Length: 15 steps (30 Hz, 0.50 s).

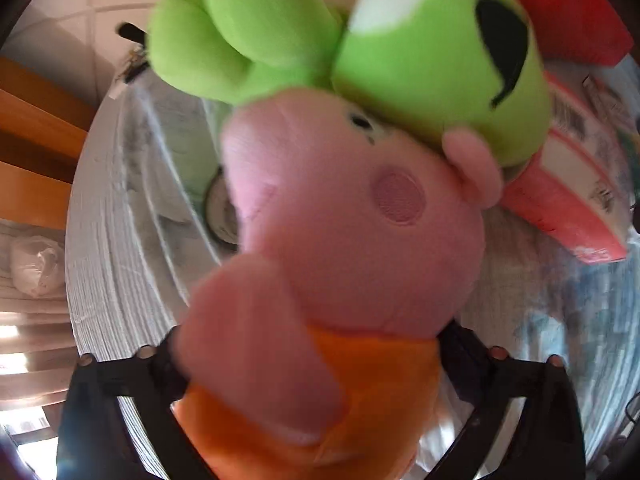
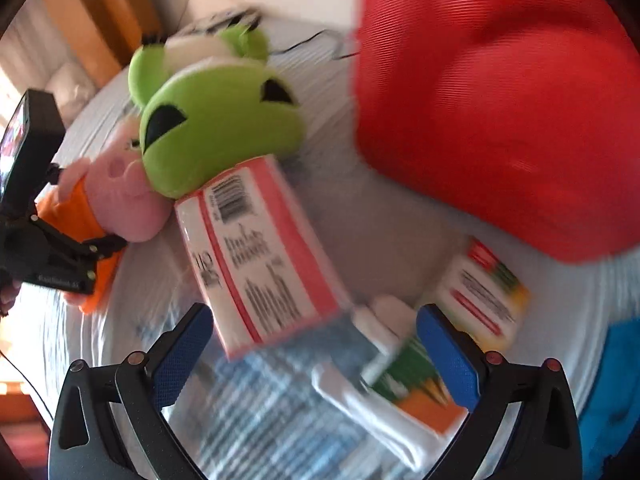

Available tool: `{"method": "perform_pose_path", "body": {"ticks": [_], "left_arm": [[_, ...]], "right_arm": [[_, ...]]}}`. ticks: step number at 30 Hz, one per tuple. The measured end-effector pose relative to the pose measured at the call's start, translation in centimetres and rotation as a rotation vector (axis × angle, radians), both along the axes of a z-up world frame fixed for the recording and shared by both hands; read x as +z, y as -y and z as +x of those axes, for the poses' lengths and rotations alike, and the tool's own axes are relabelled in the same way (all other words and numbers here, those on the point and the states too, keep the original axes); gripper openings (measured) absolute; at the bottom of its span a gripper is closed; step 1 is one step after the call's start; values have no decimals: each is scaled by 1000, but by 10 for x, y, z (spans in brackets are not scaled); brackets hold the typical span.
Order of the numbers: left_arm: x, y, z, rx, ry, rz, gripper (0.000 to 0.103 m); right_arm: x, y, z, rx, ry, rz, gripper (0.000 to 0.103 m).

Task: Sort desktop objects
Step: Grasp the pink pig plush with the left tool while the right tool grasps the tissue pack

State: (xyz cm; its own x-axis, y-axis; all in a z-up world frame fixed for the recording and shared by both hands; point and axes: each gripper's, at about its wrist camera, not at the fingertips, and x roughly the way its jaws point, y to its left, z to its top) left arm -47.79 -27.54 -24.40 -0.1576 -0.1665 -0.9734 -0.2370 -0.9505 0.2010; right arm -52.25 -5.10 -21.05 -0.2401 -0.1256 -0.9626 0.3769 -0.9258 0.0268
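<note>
Pink plush pig (image 1: 352, 216) in an orange top is clamped in my left gripper (image 1: 316, 364); the fingers squeeze the orange torso from both sides, so that one is closed on the toy. From the right wrist view the pig (image 2: 120, 196) looks lifted or tilted off the surface, its head pressed against the green alien plush (image 2: 216, 136).

Right gripper (image 2: 312, 356) is spread wide, blue pads (image 2: 182, 356) well apart, nothing between them under load. It hovers over a small green-and-orange carton (image 2: 404, 392) and a blue-and-white patterned pack (image 2: 256, 412). Frame is motion-blurred, so I can't tell whether the pads touch either.

Where things lie on the white table (image 2: 96, 120):
- green alien: against the pig's head, its chin touching one end of the red-and-white box (image 2: 260, 256)
- red-and-white box: diagonal, between alien and right gripper
- second small carton (image 2: 484, 292), red and green print: just beside the right finger
- big red cushion (image 2: 496, 112): far right, looks slightly raised
- something blue (image 2: 612, 392) at the right edge; can't identify it

Progress, my read: early to mid. One item in hand, not placed. No bin or clear grouped pile visible, so I can't confirm anything is sorted. Remaining: alien, box, two cartons, patterned pack, all still clustered together.

Risk: pulling the pig may drag the alien.
</note>
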Motion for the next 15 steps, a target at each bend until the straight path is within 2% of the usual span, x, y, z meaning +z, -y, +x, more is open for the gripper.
{"method": "perform_pose_path", "body": {"ticks": [1, 4, 8, 9, 10, 12, 15], "left_arm": [[-2, -2, 3, -2, -15, -29, 90], [6, 0, 13, 25, -51, -6, 81], [25, 6, 32, 87, -104, 27, 80], [30, 6, 38, 97, -120, 33, 80], [36, 7, 46, 109, -140, 43, 80], [45, 6, 57, 122, -165, 50, 80], [63, -2, 77, 138, -220, 61, 80]], "right_arm": [[-5, 6, -4, 19, 12, 7, 103], [-24, 27, -14, 93, 59, 21, 103], [-37, 41, -18, 133, 61, 66, 101], [-37, 42, -17, 133, 62, 69, 92], [-34, 41, -13, 129, 56, 55, 87], [-27, 39, -5, 125, 30, 62, 86], [-12, 28, 11, 95, 0, 23, 85]]}}
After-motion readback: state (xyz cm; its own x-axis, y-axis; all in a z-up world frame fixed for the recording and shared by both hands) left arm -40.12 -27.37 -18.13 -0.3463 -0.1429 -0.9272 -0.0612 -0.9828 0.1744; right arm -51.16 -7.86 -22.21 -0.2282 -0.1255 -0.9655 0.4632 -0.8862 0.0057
